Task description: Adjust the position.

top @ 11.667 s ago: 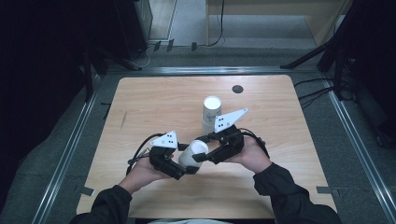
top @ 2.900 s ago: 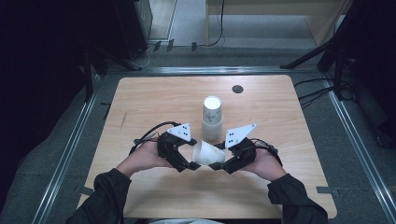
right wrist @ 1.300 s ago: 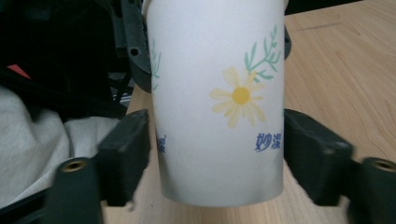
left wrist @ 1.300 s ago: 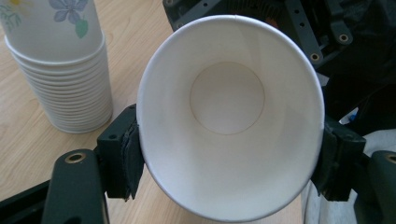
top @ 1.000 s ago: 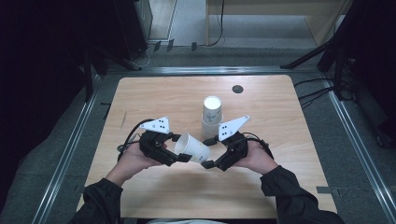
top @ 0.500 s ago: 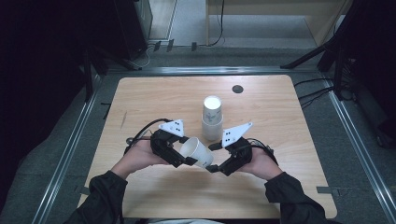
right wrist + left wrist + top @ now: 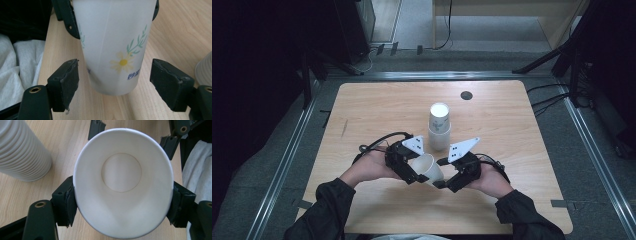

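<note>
The left hand-held gripper (image 7: 418, 172) squeezes a paper cup (image 7: 428, 168) by its rim. The right hand-held gripper (image 7: 443, 176) is wide apart around its bottom.

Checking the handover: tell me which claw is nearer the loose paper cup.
Left. The left claw clamps the paper cup at its rim; the right claw straddles the base, jaws apart, not touching.

Black two-jaw grippers, left gripper (image 7: 414, 170), right gripper (image 7: 443, 181), grey three-cornered plates, black cables, dark sleeves

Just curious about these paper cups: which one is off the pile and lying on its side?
The single cup clamped in the left gripper, tipped sideways; the others stand nested in the upright stack behind it.
</note>
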`<act>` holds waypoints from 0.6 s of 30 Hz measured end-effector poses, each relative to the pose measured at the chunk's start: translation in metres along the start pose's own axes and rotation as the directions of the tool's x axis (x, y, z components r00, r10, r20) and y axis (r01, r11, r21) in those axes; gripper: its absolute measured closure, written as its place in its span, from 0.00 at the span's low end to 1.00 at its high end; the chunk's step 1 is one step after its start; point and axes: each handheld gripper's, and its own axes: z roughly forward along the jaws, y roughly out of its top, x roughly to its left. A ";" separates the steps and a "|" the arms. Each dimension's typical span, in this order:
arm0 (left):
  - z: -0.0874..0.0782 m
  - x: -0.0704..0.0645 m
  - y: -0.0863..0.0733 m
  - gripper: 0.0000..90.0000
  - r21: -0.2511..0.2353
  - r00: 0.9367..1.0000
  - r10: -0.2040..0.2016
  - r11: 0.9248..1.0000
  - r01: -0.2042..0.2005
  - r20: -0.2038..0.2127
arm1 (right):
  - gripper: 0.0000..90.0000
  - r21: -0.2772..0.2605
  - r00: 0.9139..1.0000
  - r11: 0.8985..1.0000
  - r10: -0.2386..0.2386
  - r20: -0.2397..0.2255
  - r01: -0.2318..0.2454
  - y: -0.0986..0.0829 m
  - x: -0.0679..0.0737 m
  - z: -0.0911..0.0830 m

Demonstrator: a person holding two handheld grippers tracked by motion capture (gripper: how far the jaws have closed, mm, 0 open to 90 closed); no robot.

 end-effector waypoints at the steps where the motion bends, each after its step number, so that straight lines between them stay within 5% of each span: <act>1: 0.001 0.000 0.001 0.28 0.004 1.000 0.002 1.000 -0.002 0.005 | 0.27 0.011 1.000 1.000 0.008 0.000 -0.008 -0.001 0.001 0.001; 18: 0.011 -0.003 0.007 0.28 0.044 0.999 0.033 0.998 -0.034 0.014 | 0.36 0.031 1.000 0.999 0.017 -0.018 -0.016 -0.007 0.003 0.012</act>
